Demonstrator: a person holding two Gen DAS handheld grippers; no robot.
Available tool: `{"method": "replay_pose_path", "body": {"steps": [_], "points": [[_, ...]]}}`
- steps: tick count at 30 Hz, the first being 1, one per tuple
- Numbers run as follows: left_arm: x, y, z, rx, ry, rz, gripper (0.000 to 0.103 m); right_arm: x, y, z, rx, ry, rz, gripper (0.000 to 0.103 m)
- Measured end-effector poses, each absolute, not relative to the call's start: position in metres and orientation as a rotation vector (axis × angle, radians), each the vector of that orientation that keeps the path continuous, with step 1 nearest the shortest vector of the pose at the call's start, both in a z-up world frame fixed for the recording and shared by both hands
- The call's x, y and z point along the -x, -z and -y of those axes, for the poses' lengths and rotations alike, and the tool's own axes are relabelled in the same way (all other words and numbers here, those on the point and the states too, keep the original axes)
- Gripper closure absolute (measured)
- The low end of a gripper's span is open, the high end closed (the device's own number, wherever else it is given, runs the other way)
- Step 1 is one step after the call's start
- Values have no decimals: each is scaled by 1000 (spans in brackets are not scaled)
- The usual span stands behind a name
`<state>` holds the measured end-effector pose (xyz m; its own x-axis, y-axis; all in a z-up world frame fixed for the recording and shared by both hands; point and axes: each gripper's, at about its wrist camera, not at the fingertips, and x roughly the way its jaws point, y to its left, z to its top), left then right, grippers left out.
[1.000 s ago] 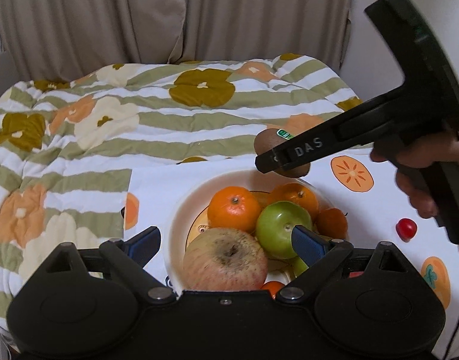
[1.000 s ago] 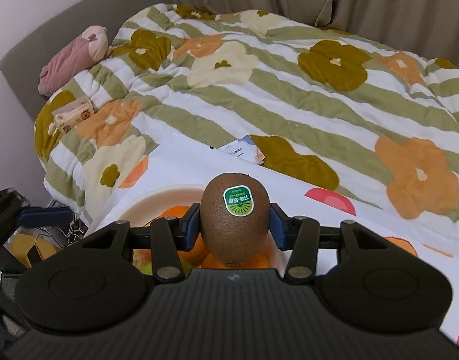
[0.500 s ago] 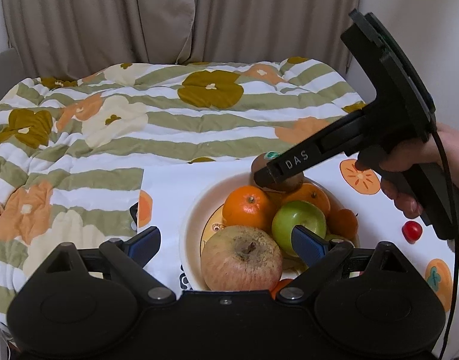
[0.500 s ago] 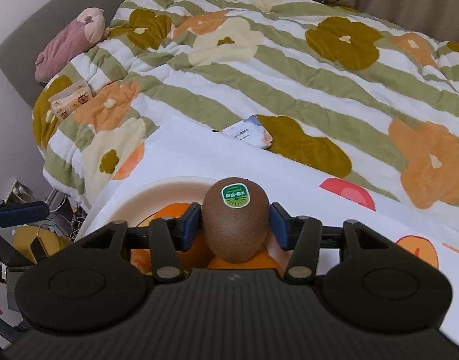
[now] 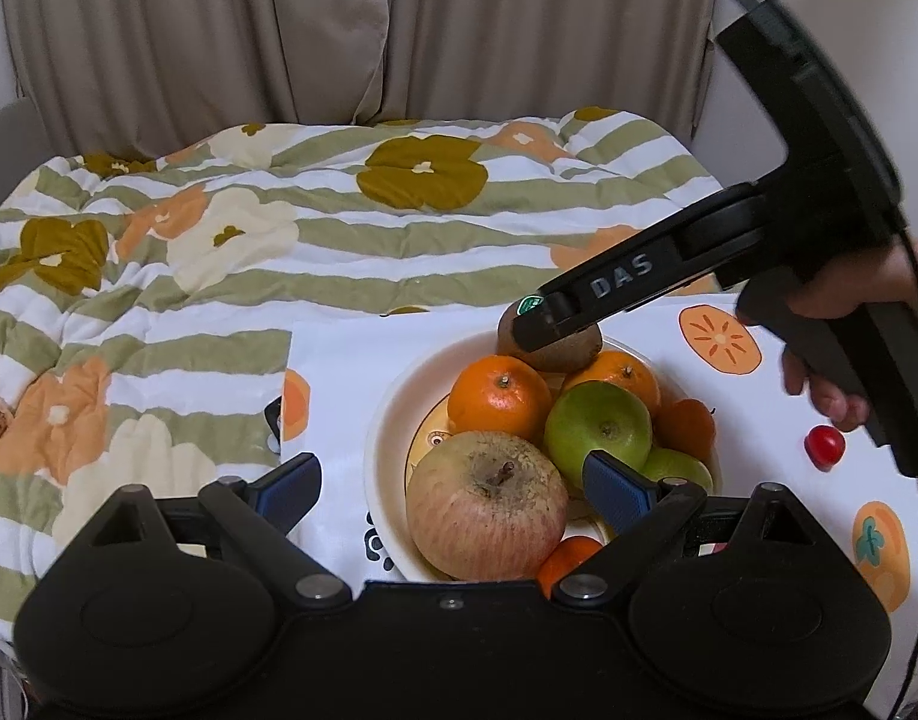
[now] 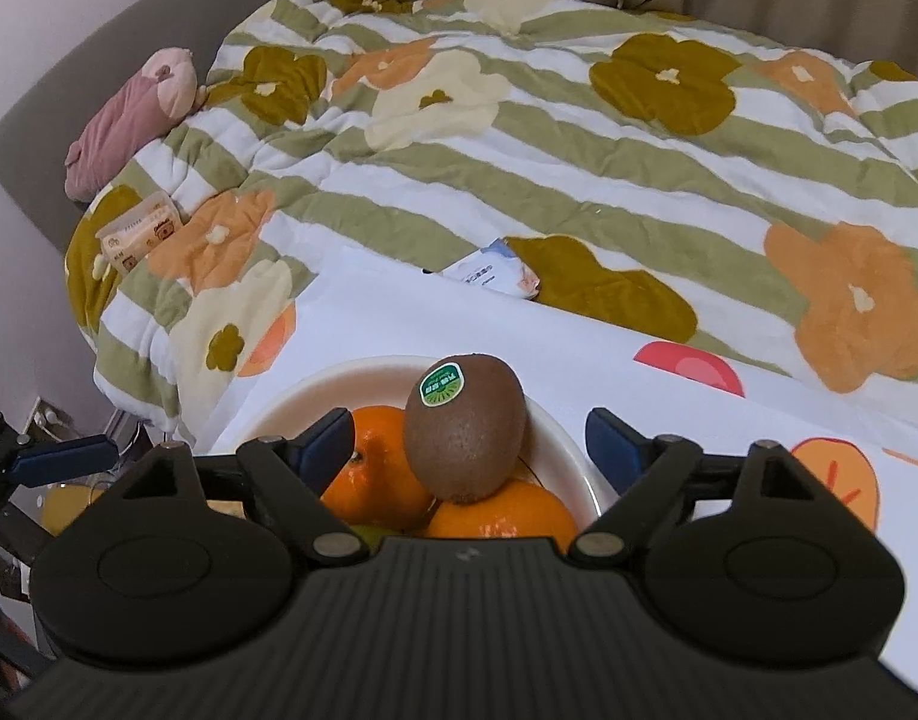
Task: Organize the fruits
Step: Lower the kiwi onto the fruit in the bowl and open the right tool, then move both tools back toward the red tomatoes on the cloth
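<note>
While the right gripper [image 6: 468,441] has its fingers spread on either side of the kiwi [image 6: 465,427], touching neither side, the fruit rests on two oranges at the far rim of the bowl [image 5: 387,414] — lower center of the frame. Near the apple [image 5: 486,506], the left gripper [image 5: 453,483] hangs with fingers apart, holding nothing — a cherry tomato [image 5: 824,447] lies at right.

Bowl [image 5: 393,414] was piled full; kiwi [image 6: 465,432] sat on top of two oranges [image 6: 375,480], w/ open gaps either side betw. it and right gripper [image 6: 468,438] pads. Left gripper [image 5: 453,480] straddled apple [image 5: 486,516], green apple [image 5: 597,423] just beside its right pad. Right gripper body blocked bowl's far-right side. Cloth [image 5: 339,360] left of bowl was open; cherry tomato [image 5: 824,447] lay on cloth to right.
</note>
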<state>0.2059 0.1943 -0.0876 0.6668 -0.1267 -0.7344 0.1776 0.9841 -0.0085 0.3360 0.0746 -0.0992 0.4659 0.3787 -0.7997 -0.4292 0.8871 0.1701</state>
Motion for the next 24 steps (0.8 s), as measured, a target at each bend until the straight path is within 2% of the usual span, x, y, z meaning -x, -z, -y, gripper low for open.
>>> {"method": "replay_pose_path", "body": {"steps": [15,24], "points": [[-176,52,-165,-102,176,-756,7,-254,41,-10,16,-399,-852,4],[-142,34,-99,-136,127,-709,0,-190,24,74,14,-333,-769,0]]}}
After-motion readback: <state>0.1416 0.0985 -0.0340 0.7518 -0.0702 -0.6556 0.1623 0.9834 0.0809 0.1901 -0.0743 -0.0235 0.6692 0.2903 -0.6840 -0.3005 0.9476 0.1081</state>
